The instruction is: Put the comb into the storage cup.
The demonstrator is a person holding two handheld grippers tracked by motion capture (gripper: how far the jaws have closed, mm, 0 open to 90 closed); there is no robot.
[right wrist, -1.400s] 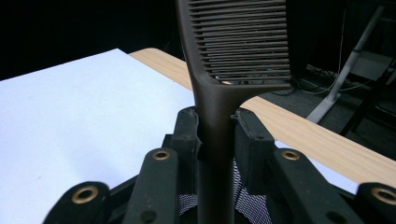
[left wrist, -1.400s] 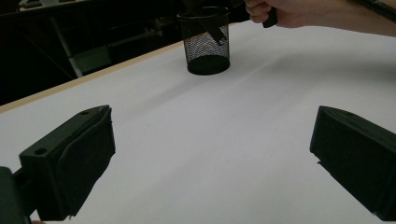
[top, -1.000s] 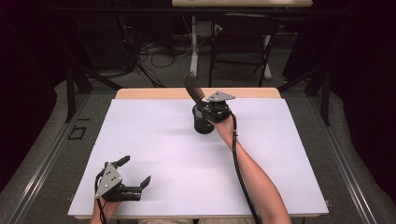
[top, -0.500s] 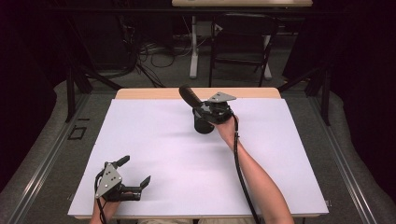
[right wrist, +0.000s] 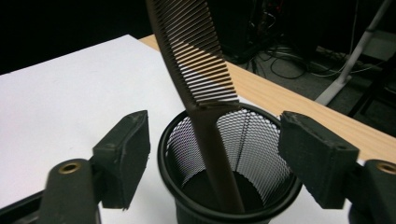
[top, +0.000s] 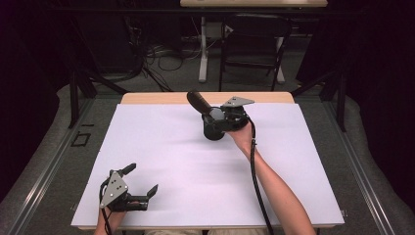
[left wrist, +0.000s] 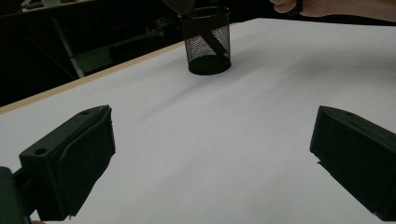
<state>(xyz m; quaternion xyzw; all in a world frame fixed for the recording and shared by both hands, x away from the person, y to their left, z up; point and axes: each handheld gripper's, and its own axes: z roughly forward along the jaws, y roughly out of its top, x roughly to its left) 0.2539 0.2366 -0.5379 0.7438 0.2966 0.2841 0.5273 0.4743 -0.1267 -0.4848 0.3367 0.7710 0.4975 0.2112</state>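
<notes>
A black mesh cup [top: 213, 131] stands on the white table top [top: 195, 176] toward the far middle. A dark comb [top: 197, 103] stands in it handle down, leaning left, its teeth above the rim. My right gripper [top: 216, 120] hovers just over the cup; in the right gripper view it [right wrist: 219, 154] is open, with one jaw on each side of the cup [right wrist: 261, 140] and apart from the comb [right wrist: 196, 65]. My left gripper [top: 144, 177] rests open near the front left corner. Its own view [left wrist: 210, 154] holds nothing and faces the cup [left wrist: 206, 42].
The table's wooden far edge [top: 161, 98] lies just behind the cup. Beyond it are a chair [top: 254, 44], a desk leg and floor cables. The person's right forearm [top: 279, 191] crosses the table's right half.
The comb has tipped to the left and sits lower in the cup. The right gripper has barely shifted, and the left gripper has not moved.
</notes>
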